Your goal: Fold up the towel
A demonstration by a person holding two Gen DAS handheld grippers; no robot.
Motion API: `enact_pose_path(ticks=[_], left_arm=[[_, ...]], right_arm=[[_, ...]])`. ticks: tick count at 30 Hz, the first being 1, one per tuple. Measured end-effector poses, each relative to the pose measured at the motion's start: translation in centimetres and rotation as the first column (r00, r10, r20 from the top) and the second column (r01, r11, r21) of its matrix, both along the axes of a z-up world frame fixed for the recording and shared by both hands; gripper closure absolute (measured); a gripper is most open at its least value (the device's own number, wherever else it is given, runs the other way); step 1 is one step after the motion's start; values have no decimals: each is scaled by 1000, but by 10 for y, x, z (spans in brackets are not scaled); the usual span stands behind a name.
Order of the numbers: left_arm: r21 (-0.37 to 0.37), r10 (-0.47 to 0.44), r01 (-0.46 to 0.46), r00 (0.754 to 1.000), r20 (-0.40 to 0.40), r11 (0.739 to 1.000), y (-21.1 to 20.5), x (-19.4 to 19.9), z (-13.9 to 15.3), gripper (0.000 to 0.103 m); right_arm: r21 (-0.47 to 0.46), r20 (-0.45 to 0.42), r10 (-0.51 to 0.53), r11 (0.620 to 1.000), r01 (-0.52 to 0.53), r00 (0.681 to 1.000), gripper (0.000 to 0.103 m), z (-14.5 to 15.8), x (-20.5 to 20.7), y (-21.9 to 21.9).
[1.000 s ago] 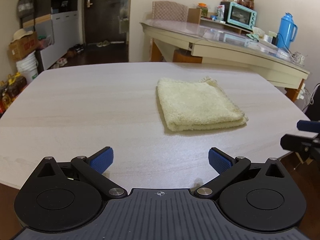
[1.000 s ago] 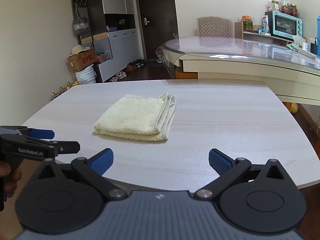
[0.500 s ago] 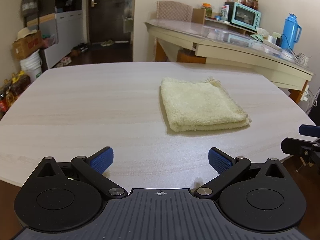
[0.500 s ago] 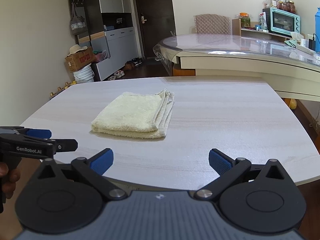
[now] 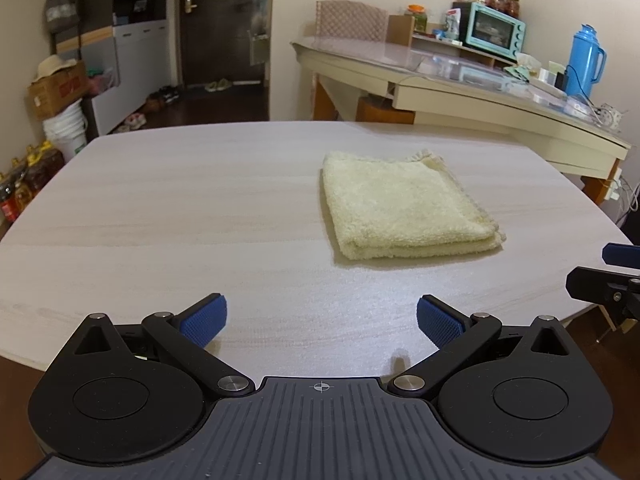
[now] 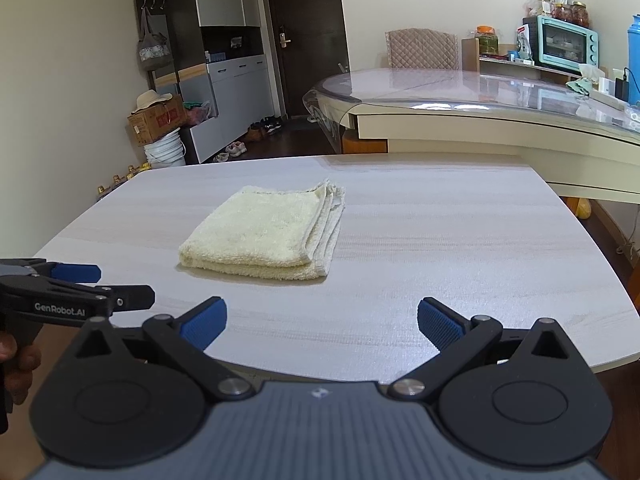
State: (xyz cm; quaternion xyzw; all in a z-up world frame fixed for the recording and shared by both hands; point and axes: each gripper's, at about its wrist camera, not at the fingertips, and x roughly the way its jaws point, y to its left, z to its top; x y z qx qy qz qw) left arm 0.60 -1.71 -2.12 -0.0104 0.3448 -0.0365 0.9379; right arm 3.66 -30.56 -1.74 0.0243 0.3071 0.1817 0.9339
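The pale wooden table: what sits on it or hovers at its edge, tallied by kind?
Folded cream terry towel: 1
Black two-finger grippers with blue pads: 2, left and right, both open and empty
Total: 3

towel (image 5: 404, 208): folded, flat on table (image 5: 160, 208) | left claw (image 5: 322, 320): spread, empty

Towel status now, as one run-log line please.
towel: folded, flat on table | left tongs: open, empty, short of towel | right tongs: open, empty, short of towel
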Motion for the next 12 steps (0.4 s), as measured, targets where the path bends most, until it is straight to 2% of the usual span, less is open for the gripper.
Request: enact_pose_path(ticks=[12], left_arm=[[7,-9,9,1000,26,1000,-3,-3,3,0]], right_arm=[[-1,-1,-2,1000,2,1000,0,-1,-1,0]])
